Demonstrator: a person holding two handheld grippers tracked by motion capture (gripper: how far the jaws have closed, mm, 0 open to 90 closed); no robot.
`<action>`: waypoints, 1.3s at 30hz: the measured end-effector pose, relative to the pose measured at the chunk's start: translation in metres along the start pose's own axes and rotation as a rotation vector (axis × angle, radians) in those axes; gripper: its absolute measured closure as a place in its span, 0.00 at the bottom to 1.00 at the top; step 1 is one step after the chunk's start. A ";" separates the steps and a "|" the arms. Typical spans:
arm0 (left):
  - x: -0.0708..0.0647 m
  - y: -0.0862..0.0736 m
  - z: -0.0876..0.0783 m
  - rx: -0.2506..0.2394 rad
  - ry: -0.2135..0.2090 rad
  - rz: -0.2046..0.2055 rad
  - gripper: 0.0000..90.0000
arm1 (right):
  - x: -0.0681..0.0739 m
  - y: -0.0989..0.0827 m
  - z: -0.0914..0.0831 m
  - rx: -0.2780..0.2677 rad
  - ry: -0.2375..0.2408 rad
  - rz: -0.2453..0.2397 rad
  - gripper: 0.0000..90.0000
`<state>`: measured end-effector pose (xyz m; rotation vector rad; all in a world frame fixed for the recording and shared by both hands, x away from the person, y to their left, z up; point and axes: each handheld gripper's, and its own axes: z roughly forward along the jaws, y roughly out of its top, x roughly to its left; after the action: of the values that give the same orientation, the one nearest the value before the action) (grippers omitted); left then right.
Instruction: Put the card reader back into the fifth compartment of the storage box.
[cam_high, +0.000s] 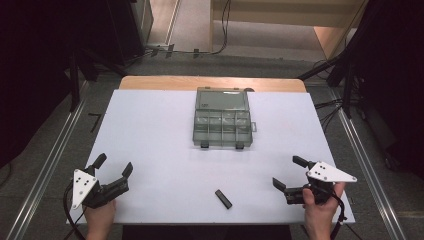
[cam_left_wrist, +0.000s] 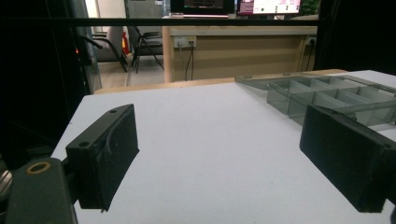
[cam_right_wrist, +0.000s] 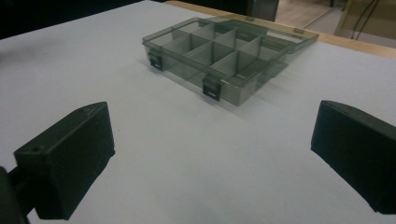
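From the high view, I had both grippers parked near the front edge of the white table (cam_high: 150, 130). The small black bar (cam_high: 223, 198) lay flat on the table between them, closer to my right gripper (cam_high: 288, 173) than to my left gripper (cam_high: 113, 165). Its long axis ran diagonally, from upper left to lower right in that view. Both grippers stood with jaws spread wide and nothing between them. The clear compartment box (cam_high: 222, 127), lid thrown back, sat well apart from the bar toward the table's far side, about midway across.

In the left gripper view, my left gripper (cam_left_wrist: 219, 158) showed its jaws apart over bare table, with the box (cam_left_wrist: 327, 95) off to the upper right. I saw no bar between the jaws.

In the right gripper view, my right gripper (cam_right_wrist: 210, 158) was likewise spread and empty, aimed toward the box (cam_right_wrist: 219, 51), whose two front latches faced me. The bar was not ahead of the jaws here, so I judged the right gripper would need to swing inward and back toward the front edge to reach it, turning to cross the bar's short side.
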<state>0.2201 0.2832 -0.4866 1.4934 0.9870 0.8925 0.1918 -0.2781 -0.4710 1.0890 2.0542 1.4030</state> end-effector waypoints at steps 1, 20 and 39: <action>0.000 0.000 0.000 0.002 -0.001 0.003 0.13 | 0.002 0.001 0.002 0.004 0.005 -0.005 0.00; 0.000 0.000 0.000 0.000 0.001 -0.003 0.13 | 0.056 0.024 0.041 0.123 0.108 -0.107 0.00; 0.001 0.000 0.000 0.004 0.001 -0.005 0.13 | 0.093 0.015 0.081 0.297 0.213 -0.136 0.00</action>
<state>0.2204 0.2837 -0.4865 1.4933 0.9930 0.8888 0.1988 -0.1545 -0.4819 0.9209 2.5002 1.2188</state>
